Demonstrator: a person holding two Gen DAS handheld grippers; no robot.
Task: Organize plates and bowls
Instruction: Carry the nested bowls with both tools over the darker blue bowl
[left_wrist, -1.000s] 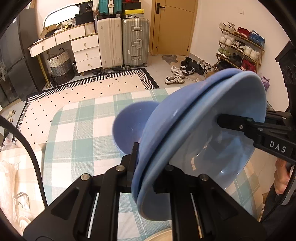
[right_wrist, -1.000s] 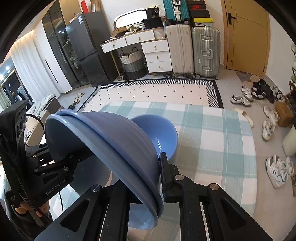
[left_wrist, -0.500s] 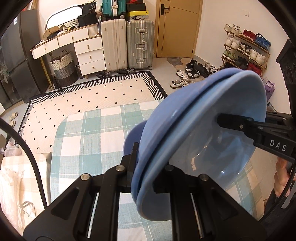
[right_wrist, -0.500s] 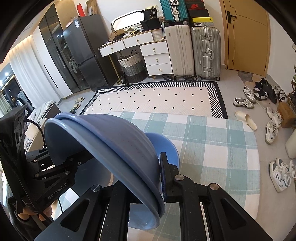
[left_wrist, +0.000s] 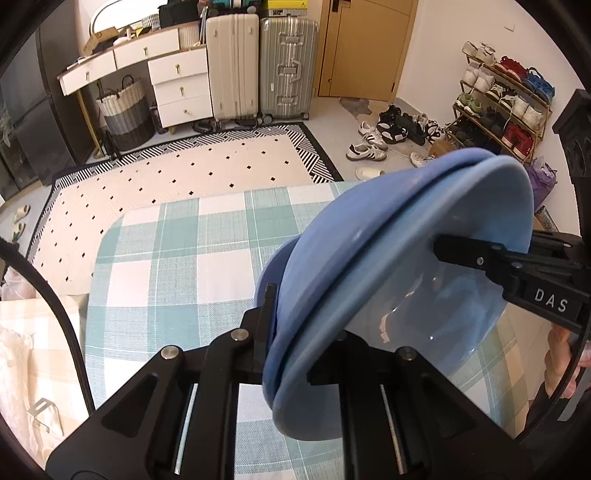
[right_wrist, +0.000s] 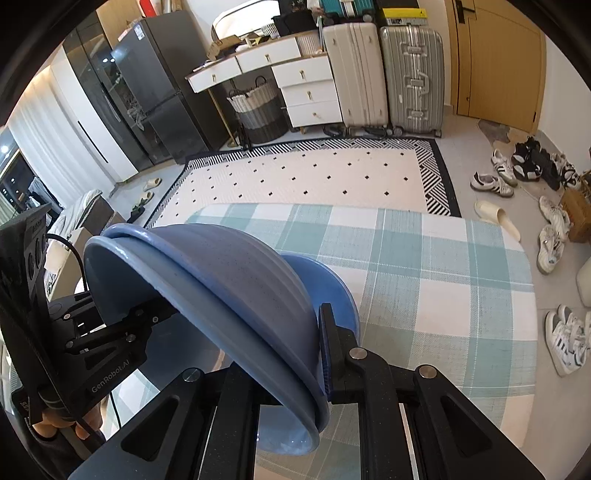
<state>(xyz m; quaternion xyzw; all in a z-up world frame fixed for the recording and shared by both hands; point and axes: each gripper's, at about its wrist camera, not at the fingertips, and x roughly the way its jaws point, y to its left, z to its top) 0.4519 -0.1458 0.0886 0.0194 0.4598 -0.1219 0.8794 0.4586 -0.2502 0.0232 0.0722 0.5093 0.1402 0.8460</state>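
Note:
Two nested blue bowls (left_wrist: 399, 280) are held tilted above the table between both grippers. My left gripper (left_wrist: 295, 332) is shut on their near rim. My right gripper (right_wrist: 291, 350) is shut on the opposite rim; the bowls' undersides (right_wrist: 229, 291) fill the right wrist view. The right gripper's finger (left_wrist: 476, 258) shows inside the bowl in the left wrist view. A third blue bowl (right_wrist: 328, 291) stands on the table under the stack, mostly hidden; only a sliver (left_wrist: 267, 273) shows in the left wrist view.
The table has a green and white checked cloth (left_wrist: 177, 258), also seen in the right wrist view (right_wrist: 443, 280). Beyond its far edge lie a patterned rug (left_wrist: 192, 173), suitcases (left_wrist: 258, 62), a dresser, shoes (right_wrist: 557, 251) and a shoe rack (left_wrist: 506, 107).
Both grippers have carried the nested bowls over the third bowl, which is now almost covered by the stack. The grips have not changed.

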